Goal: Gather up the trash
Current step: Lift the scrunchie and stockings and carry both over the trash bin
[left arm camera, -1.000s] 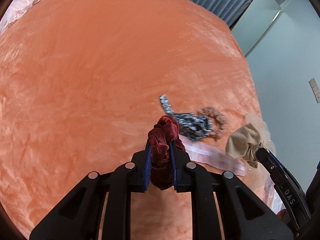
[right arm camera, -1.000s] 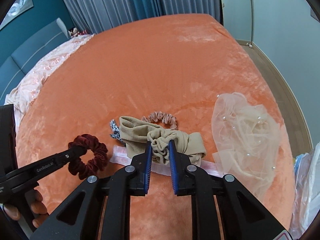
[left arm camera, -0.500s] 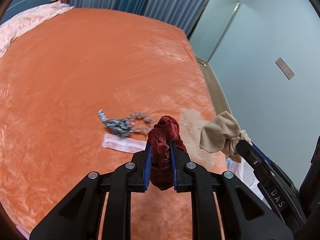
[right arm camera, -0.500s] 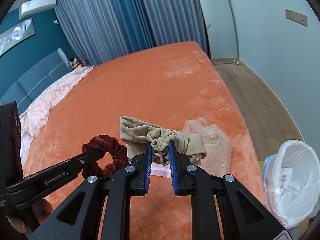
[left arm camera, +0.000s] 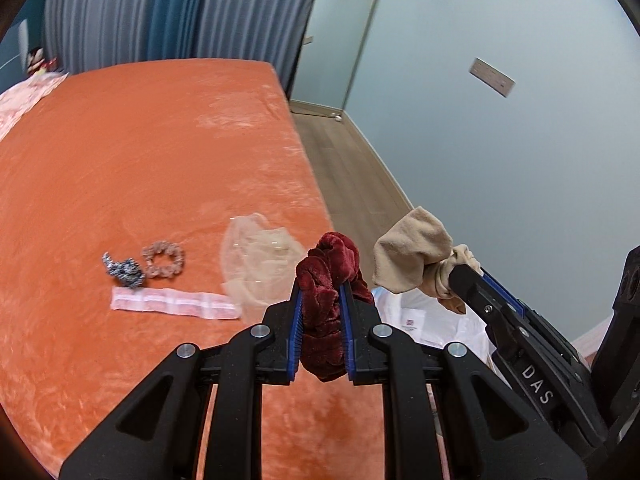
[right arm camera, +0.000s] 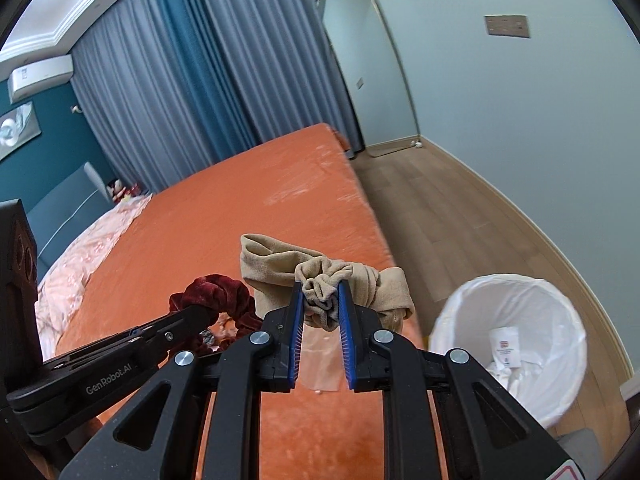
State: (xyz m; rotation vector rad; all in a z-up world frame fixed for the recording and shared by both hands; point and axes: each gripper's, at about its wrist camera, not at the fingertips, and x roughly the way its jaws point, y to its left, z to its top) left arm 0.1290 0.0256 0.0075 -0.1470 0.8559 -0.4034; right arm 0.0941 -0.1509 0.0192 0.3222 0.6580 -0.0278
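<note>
The orange bed [left arm camera: 120, 168] fills the left of both views. The white-lined bin [right arm camera: 516, 344] sits on the floor at lower right, the likely goal. The right tongs [right arm camera: 320, 296] are clamped on a beige cloth [right arm camera: 280, 264]; the left tongs [left arm camera: 320, 300] pinch a maroon scrunchie [left arm camera: 332, 264]. Both are held clear of the bed for carrying. A sheer bag [left arm camera: 260, 256], a paper strip [left arm camera: 172, 304] and two scrunchies [left arm camera: 164, 260] remain mid-left; nothing blocks the bin.

A home bedroom. A bed [right arm camera: 248, 208] with an orange cover fills the room; behind it hang grey and blue curtains [right arm camera: 192, 80], above its headboard side sits an air conditioner [right arm camera: 40, 76], and beside its foot stands a lined bin [right arm camera: 516, 344] on wood floor [right arm camera: 460, 216].
</note>
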